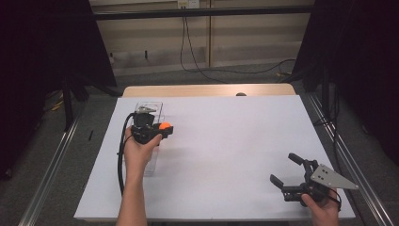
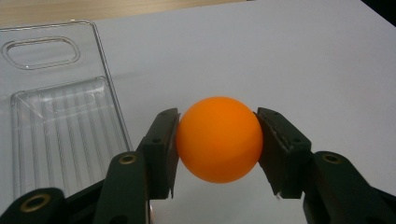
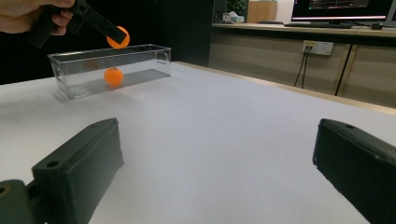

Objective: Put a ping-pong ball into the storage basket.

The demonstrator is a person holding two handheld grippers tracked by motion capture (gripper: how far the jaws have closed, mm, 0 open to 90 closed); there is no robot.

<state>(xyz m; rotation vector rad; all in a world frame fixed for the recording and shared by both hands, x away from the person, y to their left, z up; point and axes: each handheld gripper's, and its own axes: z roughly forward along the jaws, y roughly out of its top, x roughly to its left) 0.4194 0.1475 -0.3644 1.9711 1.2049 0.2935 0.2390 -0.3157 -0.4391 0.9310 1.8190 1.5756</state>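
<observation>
White table (image 1: 226, 155), orange ball (image 2: 218, 139) squeezed tight between the left gripper (image 2: 217, 144) jaws, up in the air just beside the clear box (image 3: 109, 69), second ball (image 3: 113, 76) inside the box, right gripper (image 1: 288, 170) wide apart, holding nothing, far off.

One ball (image 3: 113, 75) inside the bin (image 3: 149, 61), left on the table (image 1: 226, 155).

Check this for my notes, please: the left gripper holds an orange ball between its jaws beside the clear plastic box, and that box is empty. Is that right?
Not quite. The left gripper does hold an orange ball between its jaws by the clear plastic box, but the box is not empty: the right gripper view shows a second orange ball lying on its floor.
</observation>
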